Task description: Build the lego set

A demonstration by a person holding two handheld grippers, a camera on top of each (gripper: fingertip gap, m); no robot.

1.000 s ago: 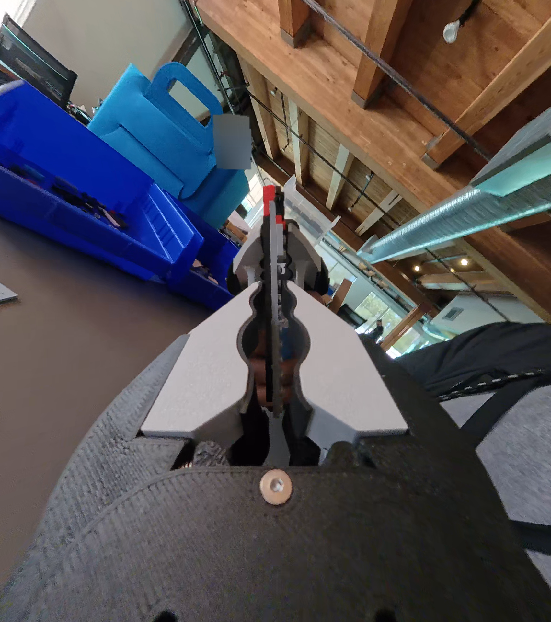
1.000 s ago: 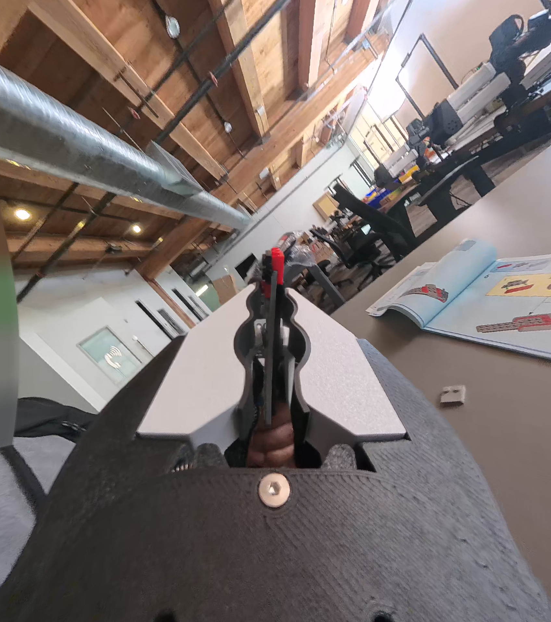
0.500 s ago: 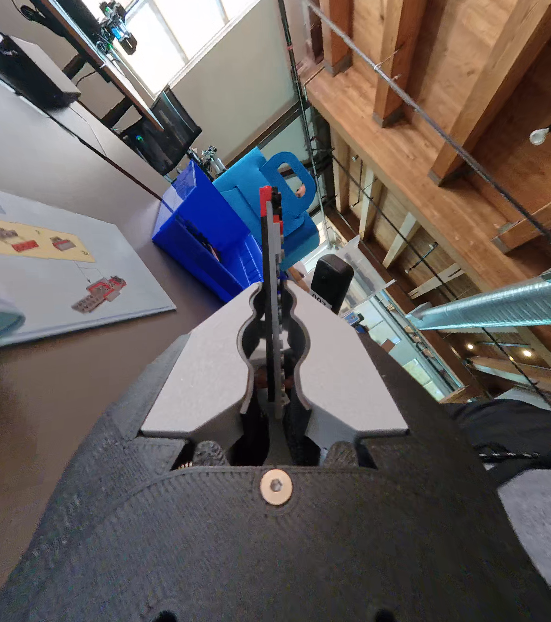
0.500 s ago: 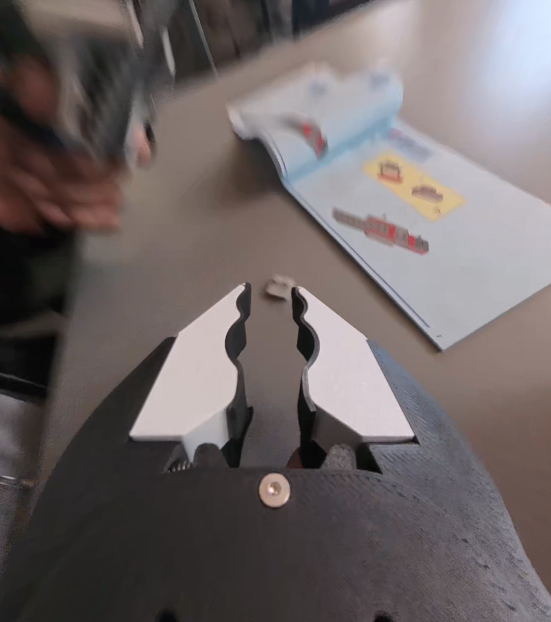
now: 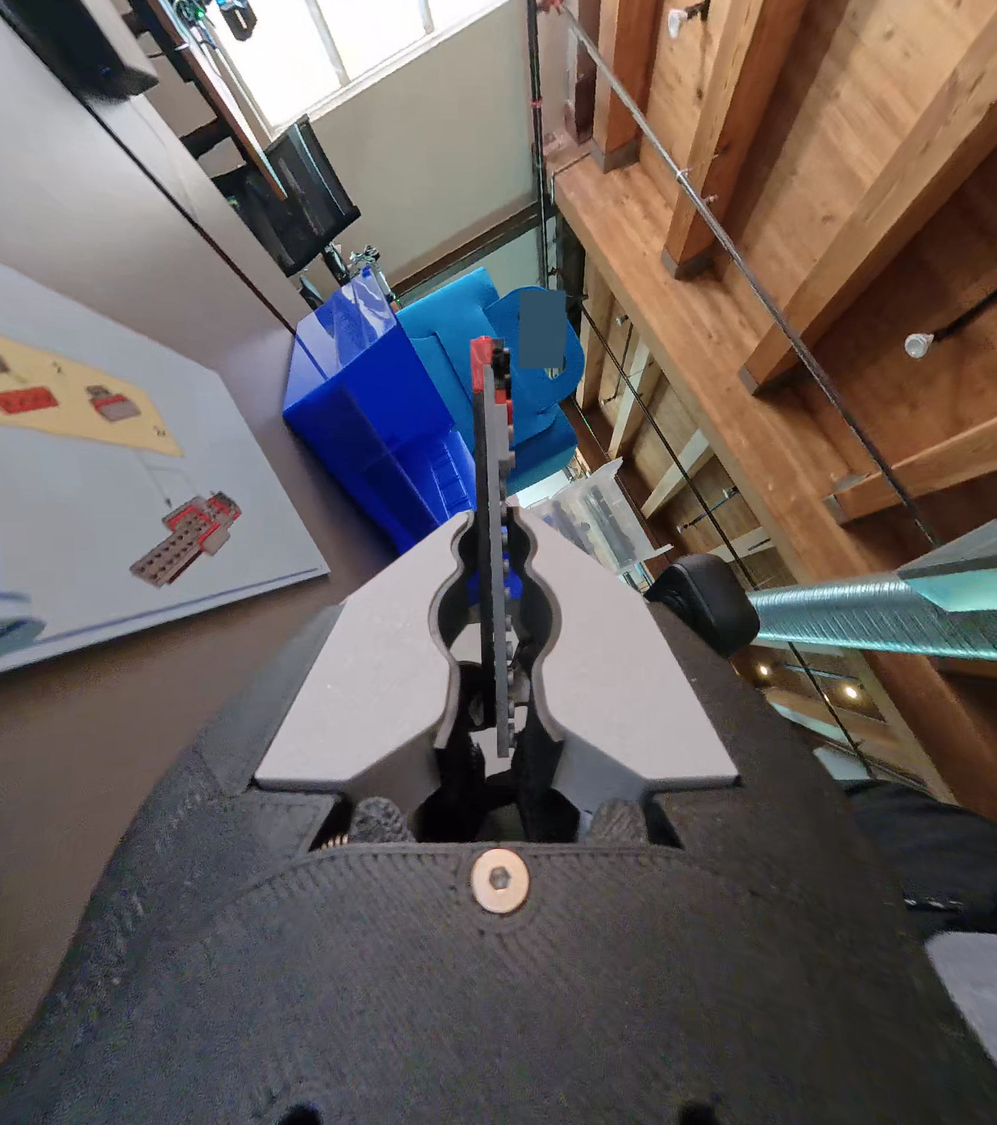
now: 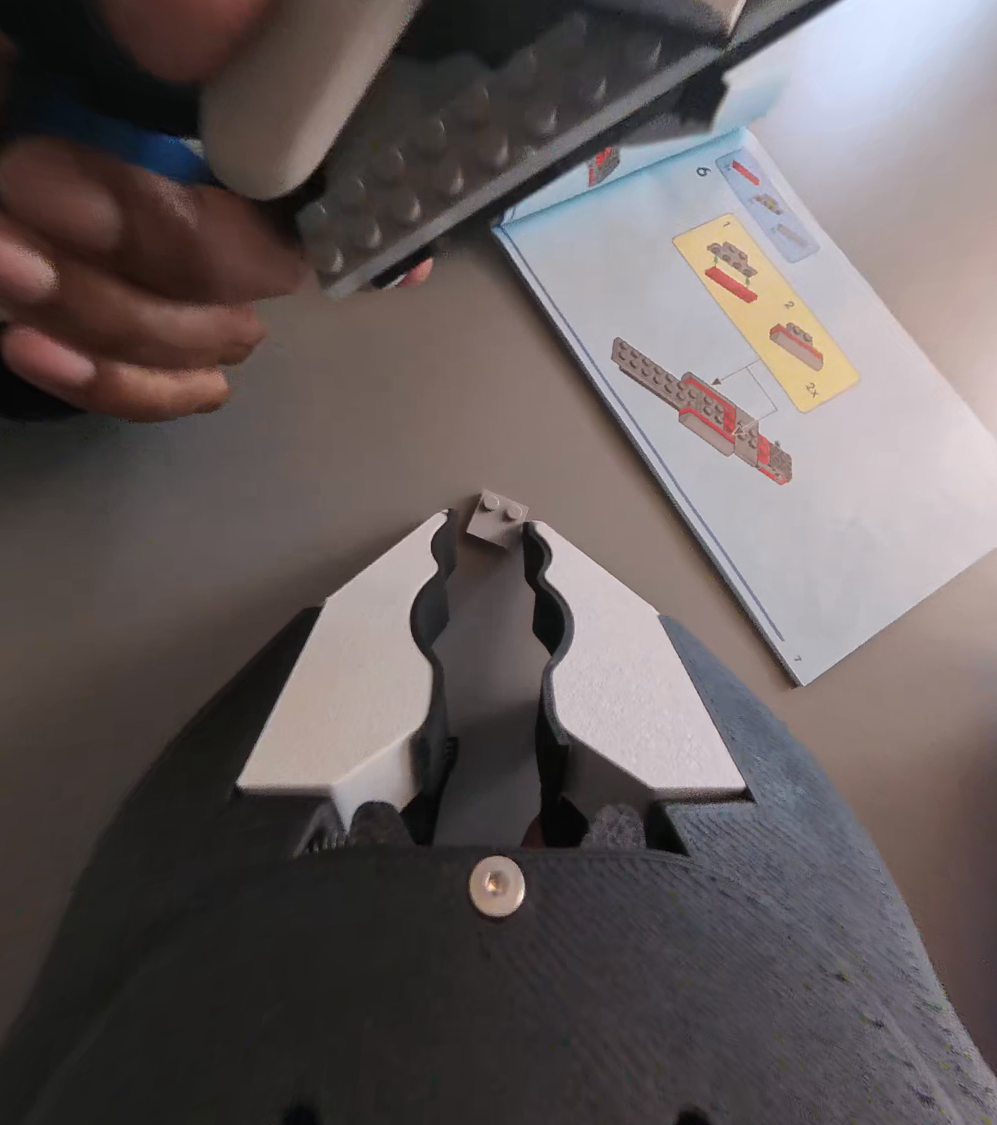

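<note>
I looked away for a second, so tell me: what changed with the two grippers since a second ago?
The right gripper let go of the long grey plate assembly, opened, and swung down to the table; its tips now flank a small grey two-stud piece. The left gripper stayed shut on the assembly, turning toward the instruction booklet.

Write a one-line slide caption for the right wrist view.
Open right gripper poised around a small grey piece on the table, beside the booklet.
</note>
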